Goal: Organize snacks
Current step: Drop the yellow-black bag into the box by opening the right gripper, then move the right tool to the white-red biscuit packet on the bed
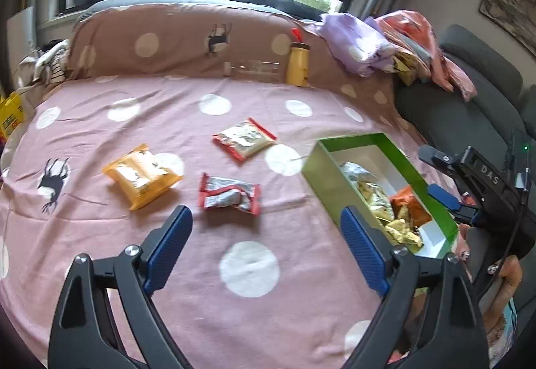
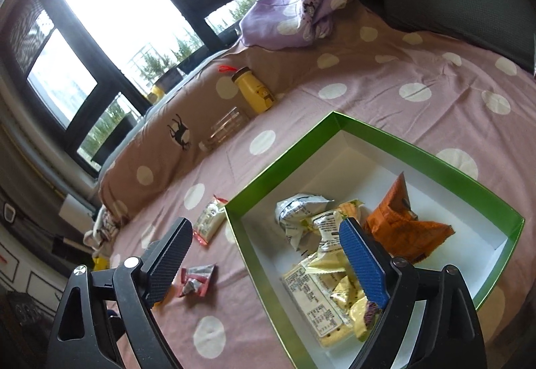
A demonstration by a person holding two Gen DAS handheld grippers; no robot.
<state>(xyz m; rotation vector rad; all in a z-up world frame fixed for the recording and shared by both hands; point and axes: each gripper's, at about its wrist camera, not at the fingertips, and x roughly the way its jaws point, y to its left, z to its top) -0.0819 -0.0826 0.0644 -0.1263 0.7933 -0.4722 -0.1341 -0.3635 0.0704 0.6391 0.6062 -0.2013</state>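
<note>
Three snack packets lie loose on the pink dotted sheet: an orange one (image 1: 142, 175), a red-edged one (image 1: 244, 139) and a crumpled red one (image 1: 229, 195). My left gripper (image 1: 266, 243) is open and empty, just in front of the crumpled red packet. A green box (image 1: 321, 178) at the right holds several packets, one of them orange (image 1: 407, 201). My right gripper (image 2: 266, 256) is open and empty, hovering over the box's (image 2: 254, 248) near left wall, above the yellow-white packets (image 2: 321, 298). The right gripper also shows in the left wrist view (image 1: 445, 201), by the box's right side.
A yellow bottle (image 1: 297, 62) and a clear glass (image 1: 254, 69) lie against the brown bolster at the back. Piled clothes (image 1: 385, 44) and a grey sofa (image 1: 469, 101) are at the right. A yellow bag (image 1: 10, 116) sits at the left edge.
</note>
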